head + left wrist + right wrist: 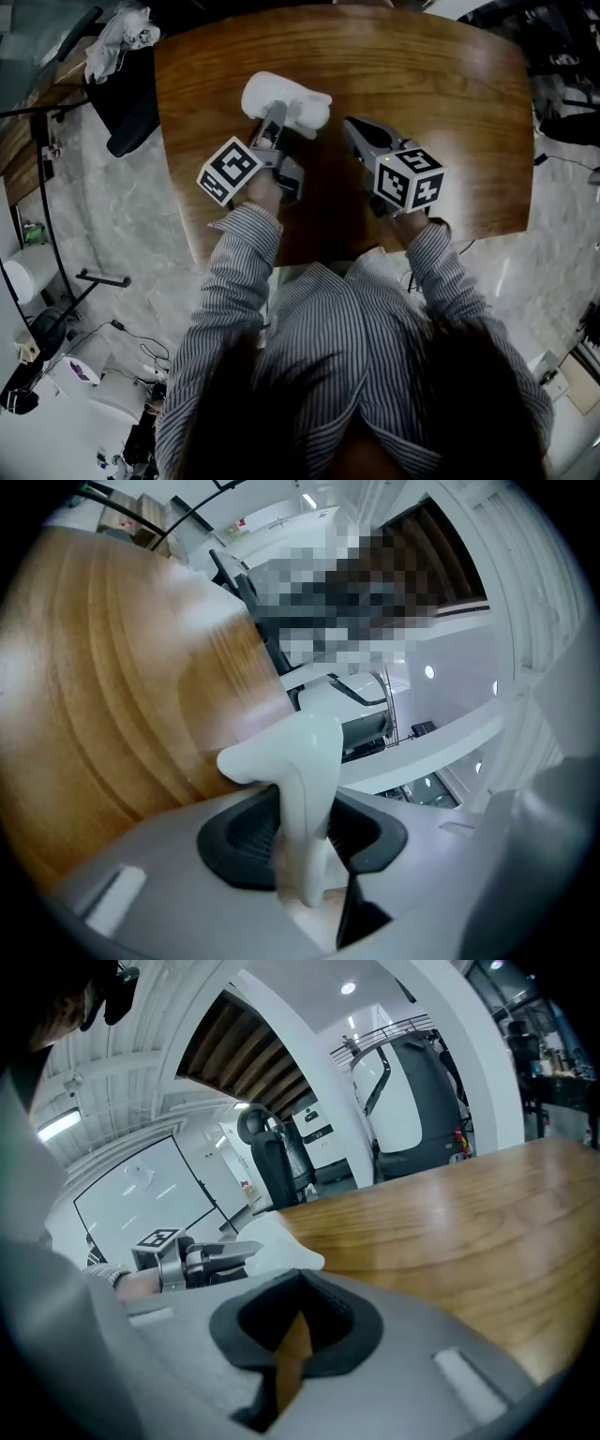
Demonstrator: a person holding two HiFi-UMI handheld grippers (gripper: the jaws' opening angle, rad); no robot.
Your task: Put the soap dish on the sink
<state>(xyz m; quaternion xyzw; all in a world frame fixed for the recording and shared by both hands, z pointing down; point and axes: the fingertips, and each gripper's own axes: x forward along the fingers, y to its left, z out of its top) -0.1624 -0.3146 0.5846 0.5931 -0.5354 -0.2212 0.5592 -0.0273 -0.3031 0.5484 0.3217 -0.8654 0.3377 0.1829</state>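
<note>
Striped shirt (328,337) of the person: fills the lower half of the head view, a sleeve running up to each tool. Left gripper (274,122): centre left, marker cube (229,171) at its rear, jaws reaching onto the near edge of the soap dish (286,98). Soap dish: white, at upper centre over the wooden desk (459,94); whether it touches the wood cannot be told. Right gripper (354,129): just right of the dish and apart from it, with its own marker cube (409,178). Black chair (131,108) with a white cloth (117,37): upper left, beside the desk on a pale marbled floor (122,216). Left gripper view: jaws clamped on the upright white rim of the soap dish (295,761), which rises from between the dark pads (239,841) and curls over to the left; desk (103,686) fills the left side. Right gripper view: jaws narrowly apart, nothing between them, only a thin strip of wood showing through the gap; desk (459,1222) across the right; left gripper (246,1252) and soap dish (281,1239) at centre left.
</note>
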